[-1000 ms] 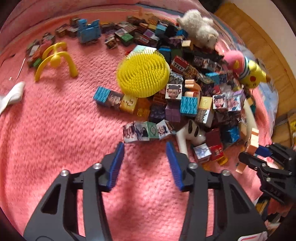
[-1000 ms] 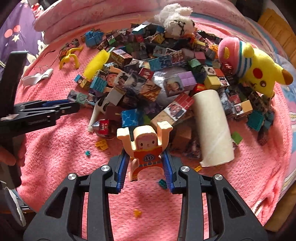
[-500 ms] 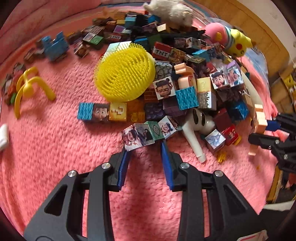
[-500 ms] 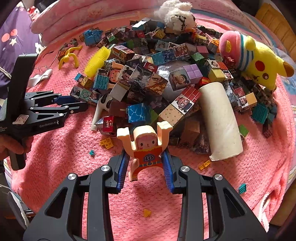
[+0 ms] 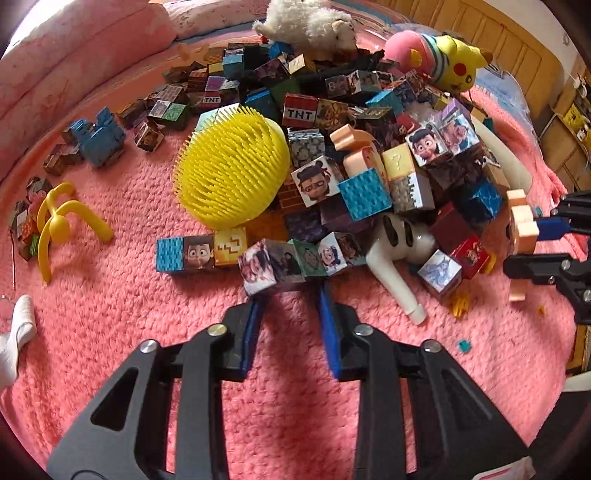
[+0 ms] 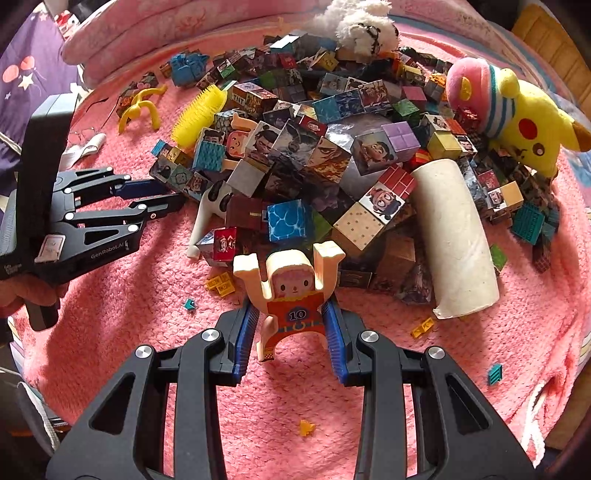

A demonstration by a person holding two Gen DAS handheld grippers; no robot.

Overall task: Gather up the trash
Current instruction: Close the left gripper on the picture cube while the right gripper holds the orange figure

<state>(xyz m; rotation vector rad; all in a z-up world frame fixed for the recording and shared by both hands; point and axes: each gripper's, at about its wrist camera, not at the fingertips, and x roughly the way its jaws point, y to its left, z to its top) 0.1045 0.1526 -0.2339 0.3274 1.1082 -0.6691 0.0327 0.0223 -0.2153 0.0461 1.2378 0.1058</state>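
A pink knitted blanket (image 6: 369, 424) carries a heap of picture cubes (image 6: 317, 147), a cardboard tube (image 6: 454, 236), a yellow spiky brush (image 5: 232, 173), a yellow plush (image 6: 532, 118) and a white plush (image 6: 362, 26) near its far edge.

Toys scattered over a pink blanket (image 5: 110, 332)

A yellow spiky brush (image 5: 232, 170) lies beside picture cubes (image 5: 317, 181); a yellow plush (image 6: 532, 122) and white plush (image 6: 365, 29) sit behind.
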